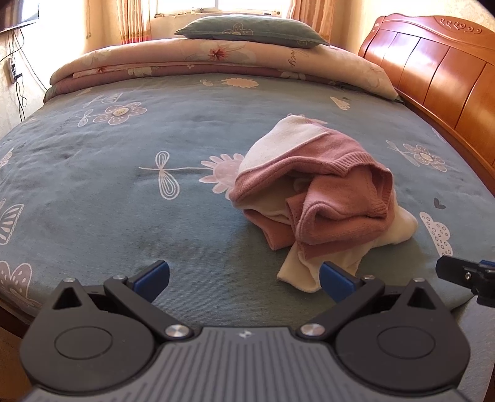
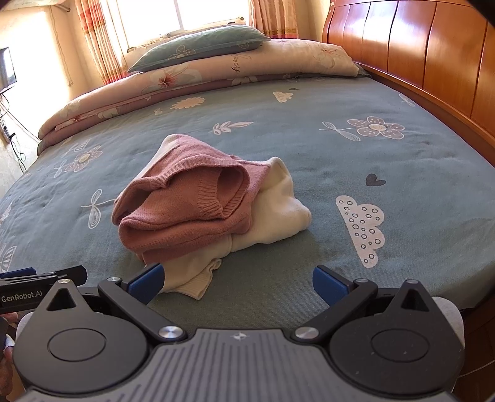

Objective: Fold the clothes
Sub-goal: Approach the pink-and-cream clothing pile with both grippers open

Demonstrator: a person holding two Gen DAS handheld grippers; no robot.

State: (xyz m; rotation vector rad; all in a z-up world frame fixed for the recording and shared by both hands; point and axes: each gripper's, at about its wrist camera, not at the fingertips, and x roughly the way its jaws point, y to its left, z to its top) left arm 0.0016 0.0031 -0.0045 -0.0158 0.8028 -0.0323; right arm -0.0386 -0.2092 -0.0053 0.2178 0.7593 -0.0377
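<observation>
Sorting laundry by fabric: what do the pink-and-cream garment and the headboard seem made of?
The pink-and-cream garment looks like soft knit, wool or acrylic: ribbed hems, fuzzy matte surface. The headboard looks like varnished wood: orange-brown panels with glossy highlights, though veneer is possible.

You've got 2 grippers in play: left gripper [image 1: 244, 280] and right gripper [image 2: 238, 283], both w/ jaws wide apart, nothing between them. Ahead of them, 1 crumpled heap of clothes [image 1: 312, 198], in 2 colours, pink knit and cream; can't tell if that's 1 garment or 2. Under it, 1 bed w/ 1 teal printed sheet [image 1: 154, 139]. Far beyond the heap: 1 folded floral quilt [image 1: 191, 60], w/ 1 green pillow [image 1: 250, 31] on top. Off to your right gripper's right side, 1 wooden headboard [image 2: 433, 52]. Behind the pillow, 1 window [image 2: 210, 12].
</observation>
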